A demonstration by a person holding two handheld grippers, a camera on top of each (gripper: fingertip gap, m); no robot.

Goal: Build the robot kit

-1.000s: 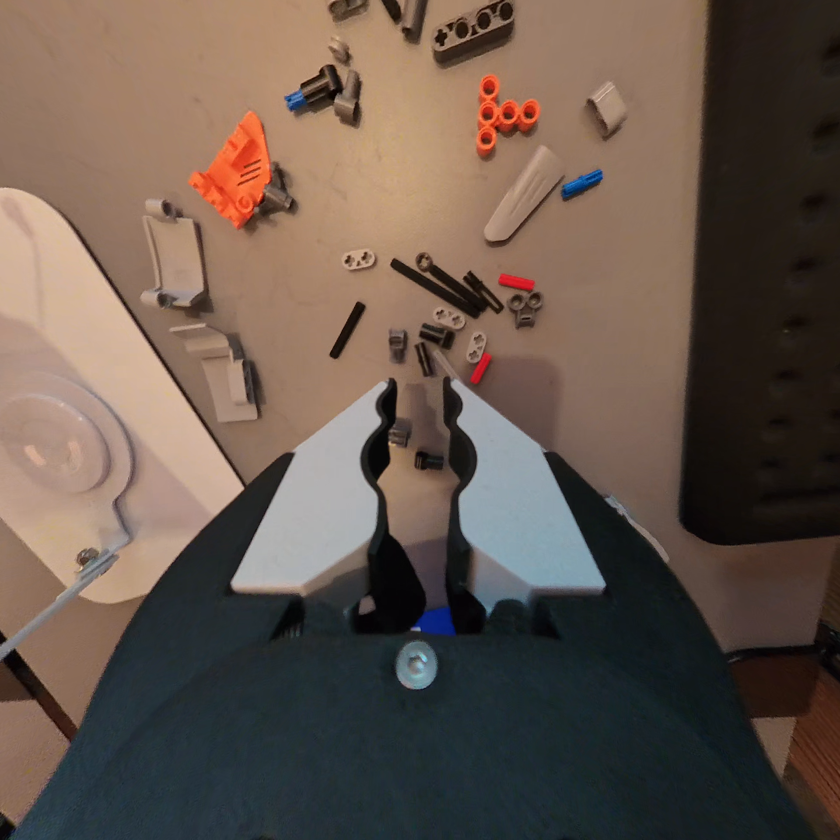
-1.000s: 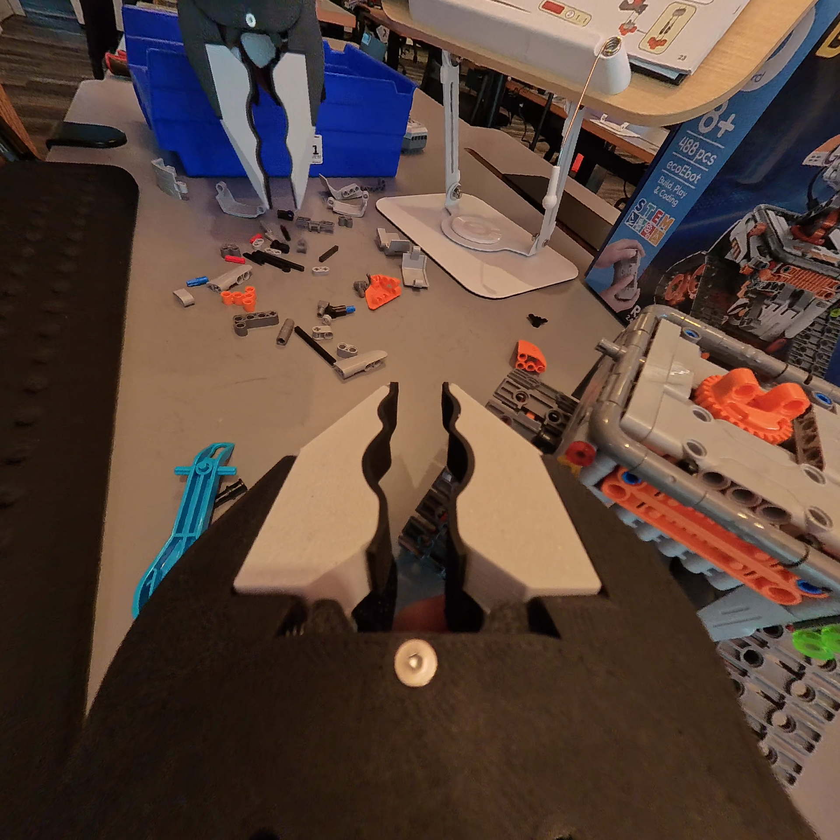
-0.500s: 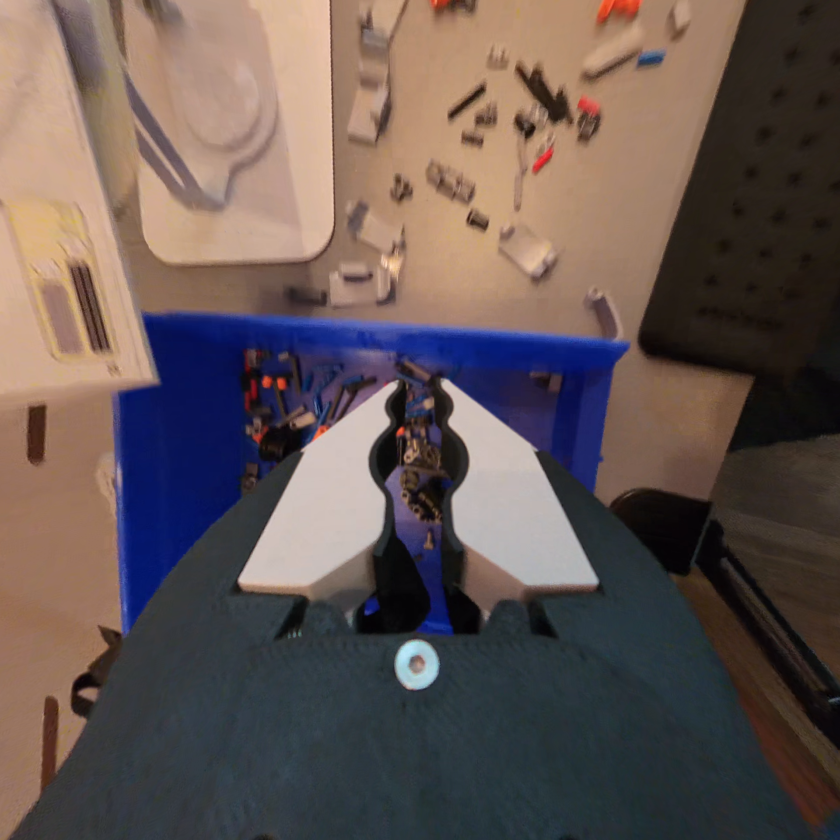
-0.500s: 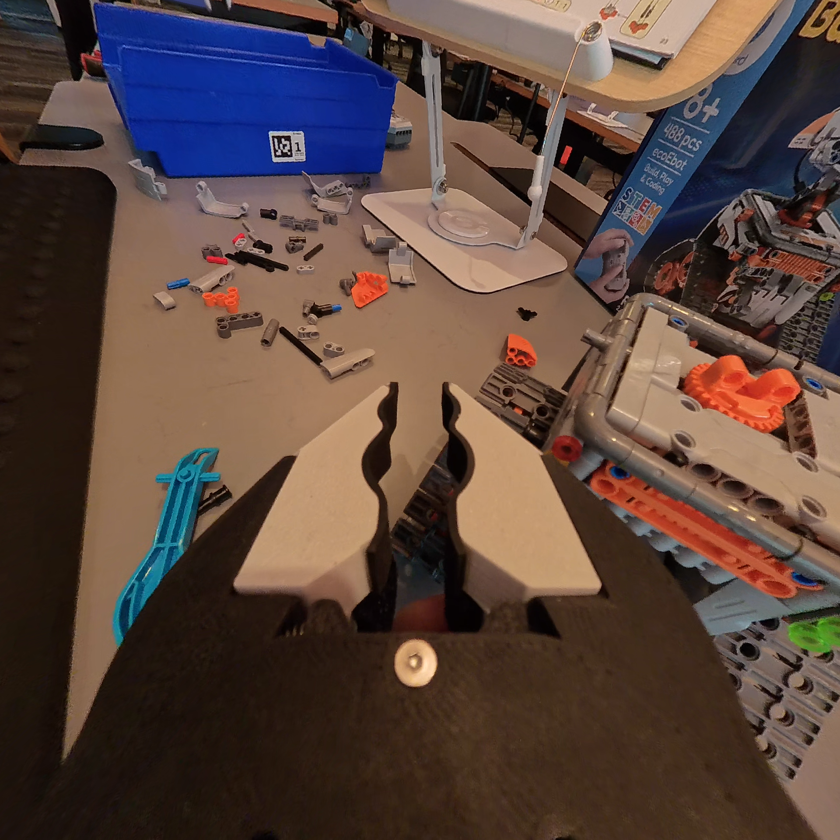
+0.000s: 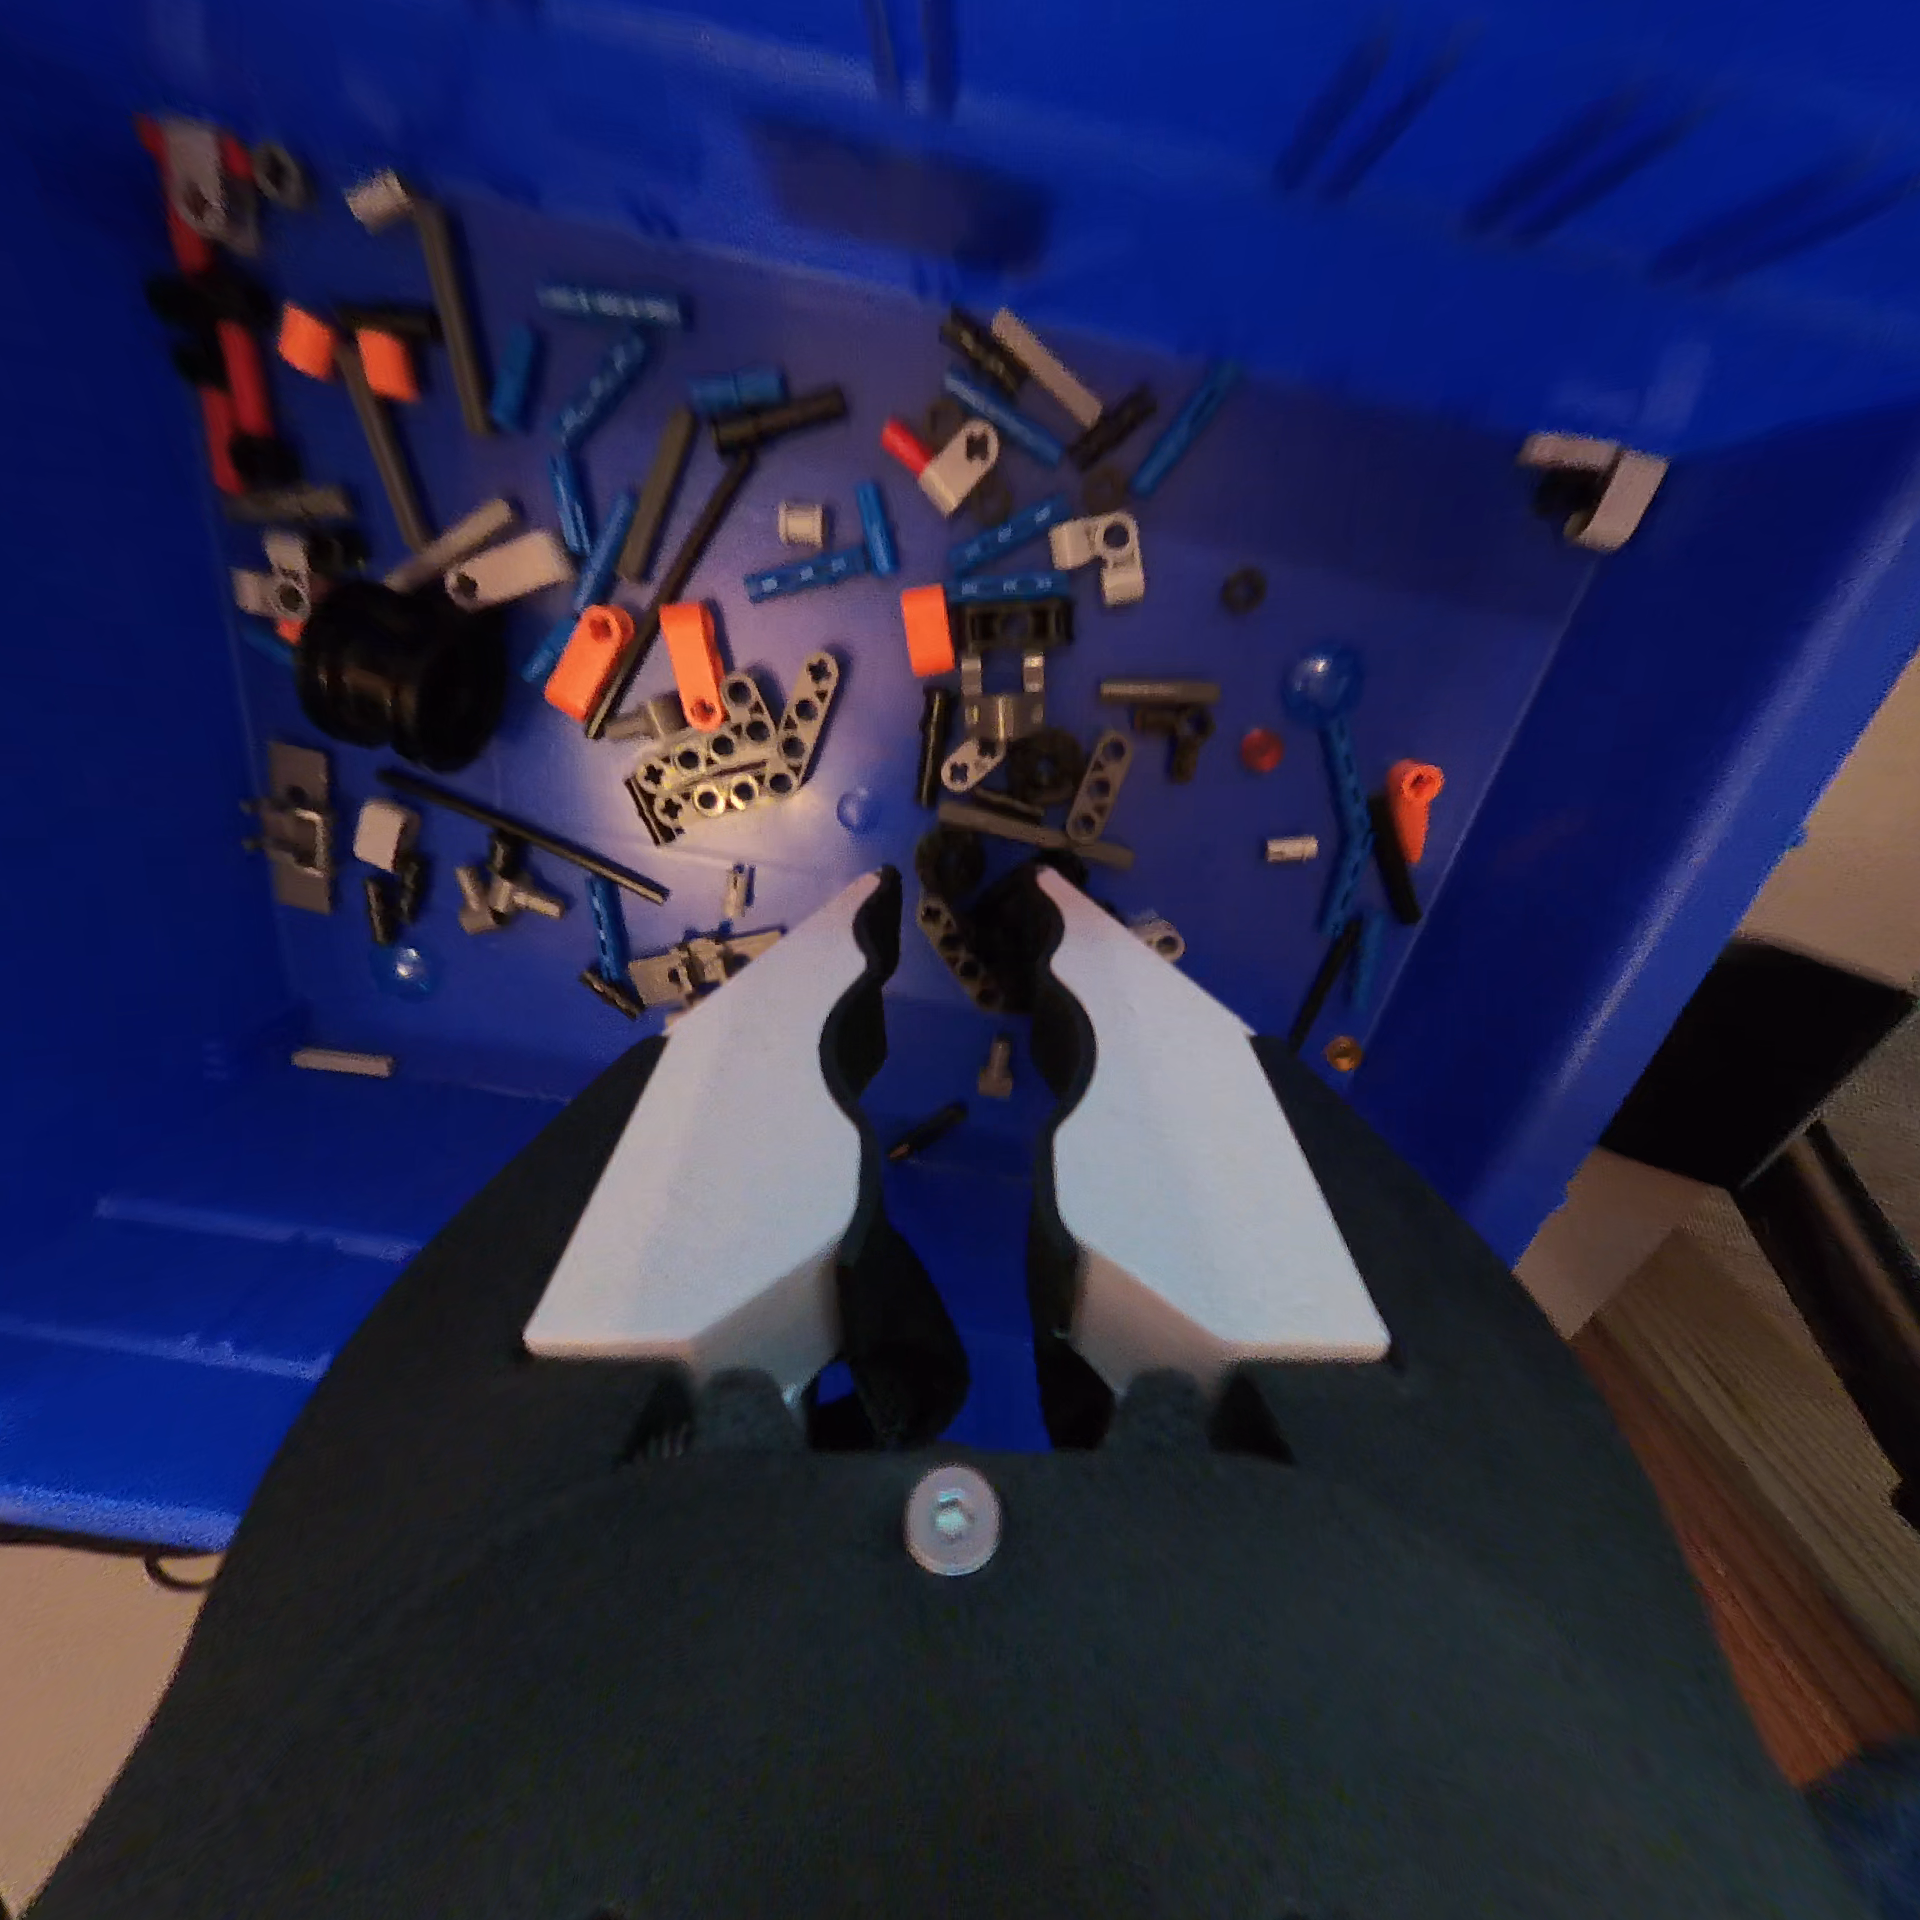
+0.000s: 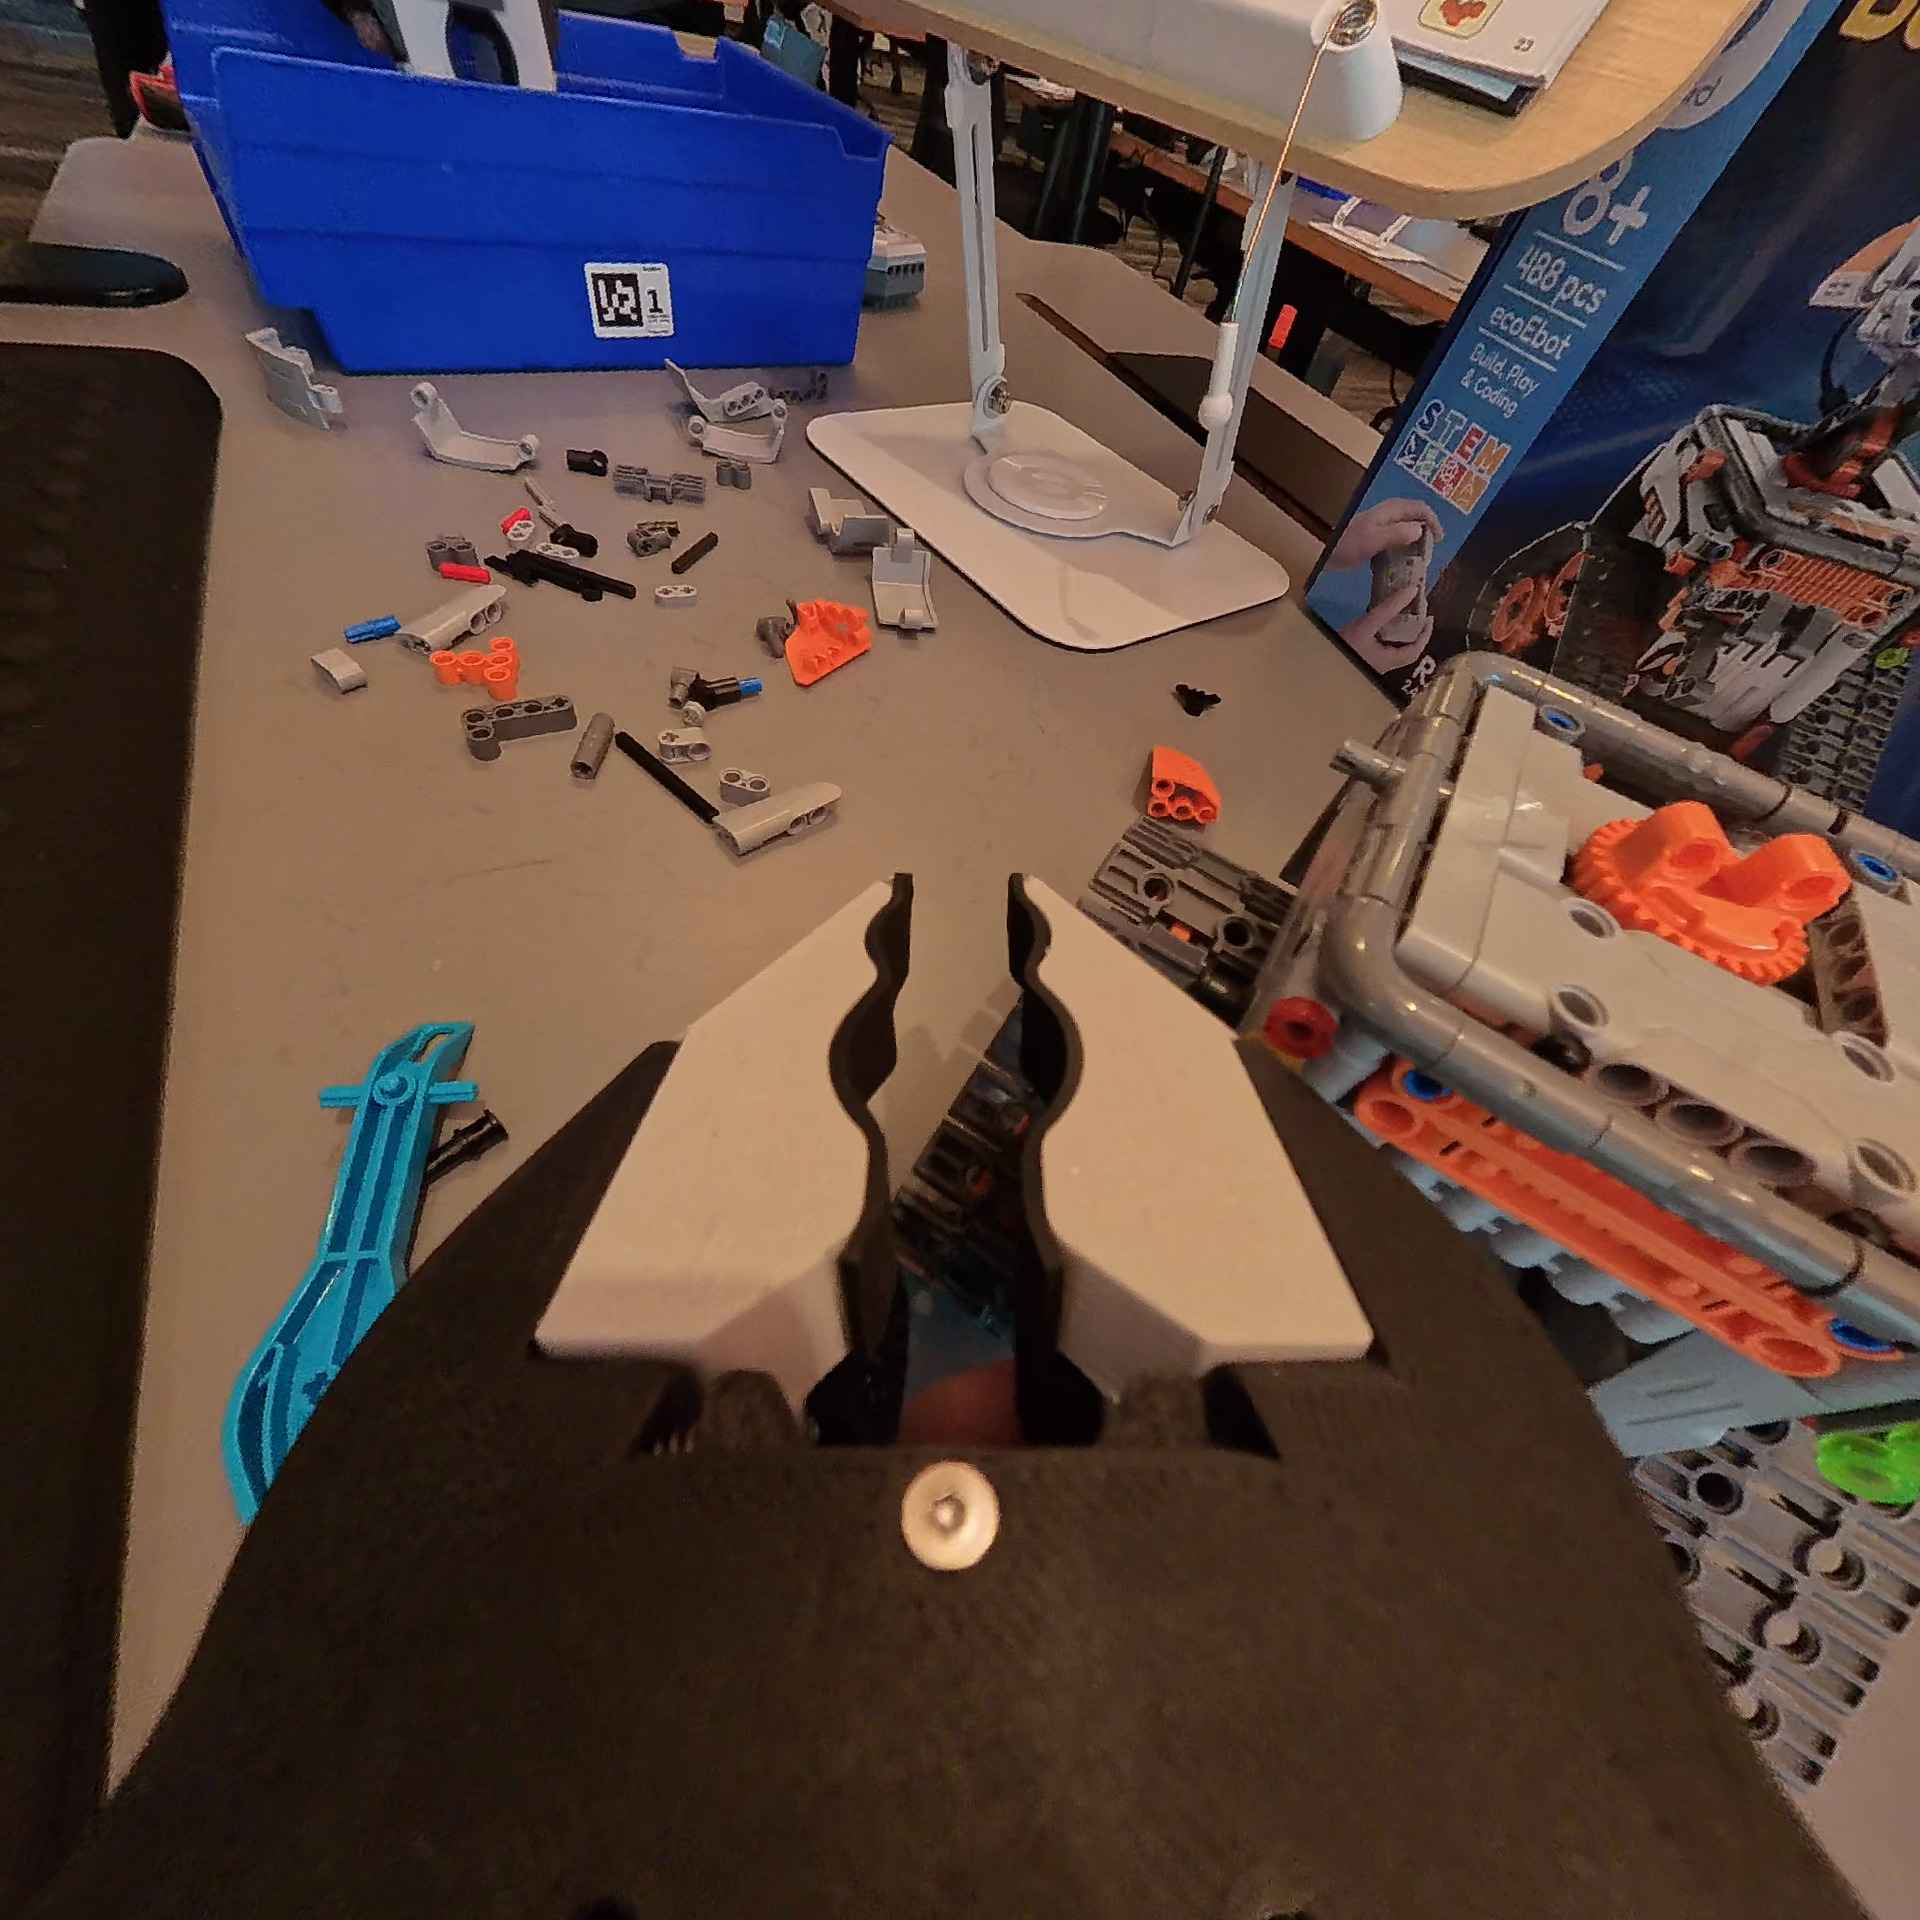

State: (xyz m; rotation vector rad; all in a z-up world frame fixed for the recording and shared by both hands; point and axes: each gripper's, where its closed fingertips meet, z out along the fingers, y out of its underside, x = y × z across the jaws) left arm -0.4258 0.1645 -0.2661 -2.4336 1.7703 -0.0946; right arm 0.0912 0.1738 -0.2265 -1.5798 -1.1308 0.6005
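My left gripper [image 5: 961,883] is open and empty, reaching down inside the blue bin [image 5: 1455,260]. Its tips hover over a black gear [image 5: 945,857] and a dark beam [image 5: 961,940] among many small loose parts. A black wheel [image 5: 400,675], a cluster of dark grey beams [image 5: 727,769] and orange connectors [image 5: 691,655] lie farther in. My right gripper [image 6: 961,883] is open and empty above the grey table [image 6: 416,935], just left of a grey and orange built model [image 6: 1610,1039]. In the right wrist view the left gripper [image 6: 468,42] shows inside the blue bin [image 6: 520,208].
Loose parts [image 6: 623,644] are scattered on the table in front of the bin. A white stand base [image 6: 1049,551] and a product box [image 6: 1610,416] sit to the right. A black mat [image 6: 94,831] runs along the left, with a teal piece [image 6: 353,1236] beside it. The tips of one gripper are about 50 cm away from the tips of the other. It is some 9 cm from my left tips to the black wheel [image 5: 400,675].
My left gripper has moved from over the loose parts on the table to above the blue bin, then down into it. My right gripper has hardly moved.
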